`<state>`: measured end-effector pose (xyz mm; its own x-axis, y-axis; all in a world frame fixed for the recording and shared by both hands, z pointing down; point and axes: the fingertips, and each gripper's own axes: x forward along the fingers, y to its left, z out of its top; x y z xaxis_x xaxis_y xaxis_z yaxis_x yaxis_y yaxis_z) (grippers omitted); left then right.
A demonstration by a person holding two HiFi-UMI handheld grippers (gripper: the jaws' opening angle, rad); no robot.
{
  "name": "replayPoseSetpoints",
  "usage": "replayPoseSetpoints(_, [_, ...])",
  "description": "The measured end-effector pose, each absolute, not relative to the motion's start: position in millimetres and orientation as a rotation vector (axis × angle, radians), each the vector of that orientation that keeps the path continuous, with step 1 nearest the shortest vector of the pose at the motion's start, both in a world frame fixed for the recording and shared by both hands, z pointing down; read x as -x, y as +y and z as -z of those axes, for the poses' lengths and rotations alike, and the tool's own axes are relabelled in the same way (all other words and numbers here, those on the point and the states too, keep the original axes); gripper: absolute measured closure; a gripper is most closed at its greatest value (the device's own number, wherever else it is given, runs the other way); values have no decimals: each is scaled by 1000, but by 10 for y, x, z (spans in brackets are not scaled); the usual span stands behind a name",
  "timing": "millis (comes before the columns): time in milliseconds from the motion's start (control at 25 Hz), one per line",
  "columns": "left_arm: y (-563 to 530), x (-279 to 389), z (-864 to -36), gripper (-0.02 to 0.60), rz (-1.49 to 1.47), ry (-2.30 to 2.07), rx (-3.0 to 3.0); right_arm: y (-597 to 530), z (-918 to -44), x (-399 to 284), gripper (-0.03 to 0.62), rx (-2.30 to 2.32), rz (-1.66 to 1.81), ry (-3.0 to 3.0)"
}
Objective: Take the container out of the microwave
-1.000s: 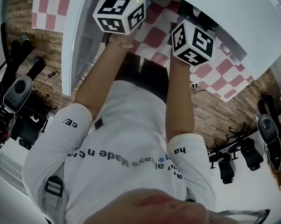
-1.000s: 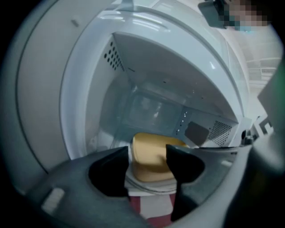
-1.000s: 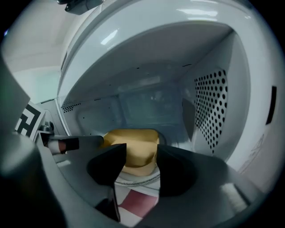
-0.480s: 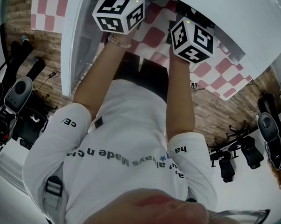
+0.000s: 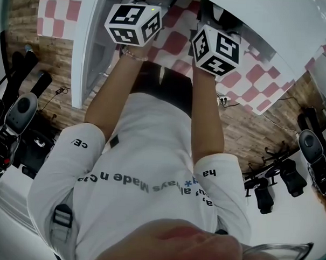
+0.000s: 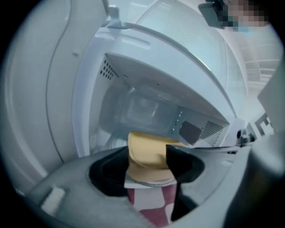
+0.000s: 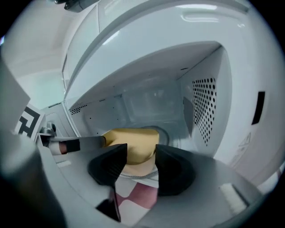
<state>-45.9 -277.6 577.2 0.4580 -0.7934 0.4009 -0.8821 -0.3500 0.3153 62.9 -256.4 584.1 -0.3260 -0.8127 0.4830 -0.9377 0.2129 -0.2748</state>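
Your left hand-held gripper (image 6: 147, 156) and right hand-held gripper (image 7: 140, 153) both squeeze the yellow container (image 6: 142, 141) at the microwave (image 6: 151, 104) mouth. Hold it flat and pull straight out, slowly.

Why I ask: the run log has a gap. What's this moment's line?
left tool: shut on yellow container | right tool: shut on yellow container | microwave: open, cavity behind yellow container
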Motion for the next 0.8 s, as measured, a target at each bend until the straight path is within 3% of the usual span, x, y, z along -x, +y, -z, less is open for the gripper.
replayPoseSetpoints(800, [-2223, 472, -5517, 319, -238, -1380, -2208, -1989, -5586, -611, 404, -1601, -768, -2268])
